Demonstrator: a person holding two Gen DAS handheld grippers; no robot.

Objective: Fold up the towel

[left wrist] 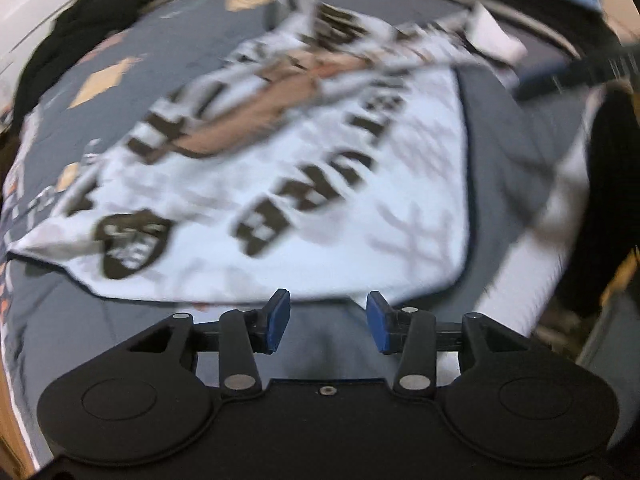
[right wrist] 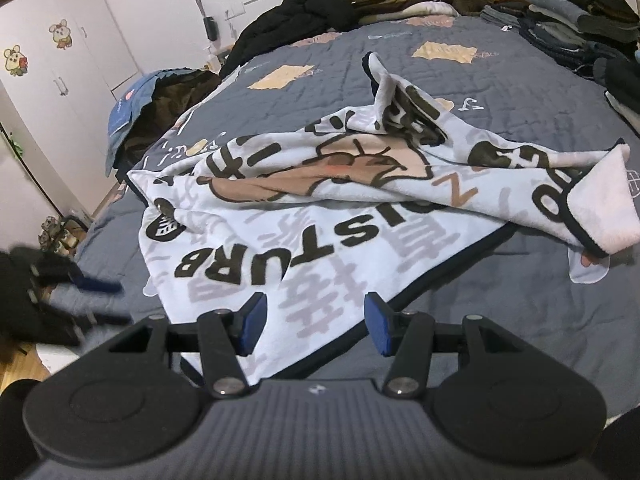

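Both grippers, left gripper [left wrist: 328, 322] and right gripper [right wrist: 314, 324], are gaping empty; towel [right wrist: 304, 208] is lying bunched mid-frame, risking a multi-layer grab.

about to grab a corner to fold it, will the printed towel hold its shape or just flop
The towel will probably flop: it already lies in soft creases, with one corner folded over. It looks plush and fairly thick, so a lifted corner likely drags the rest. It may also cling to the quilted bedspread rather than slide.

Fleecy printed cloth towel [right wrist: 320, 216], quilted matt bedspread [right wrist: 520, 80], matt black plastic hand-held gripper [right wrist: 314, 326]
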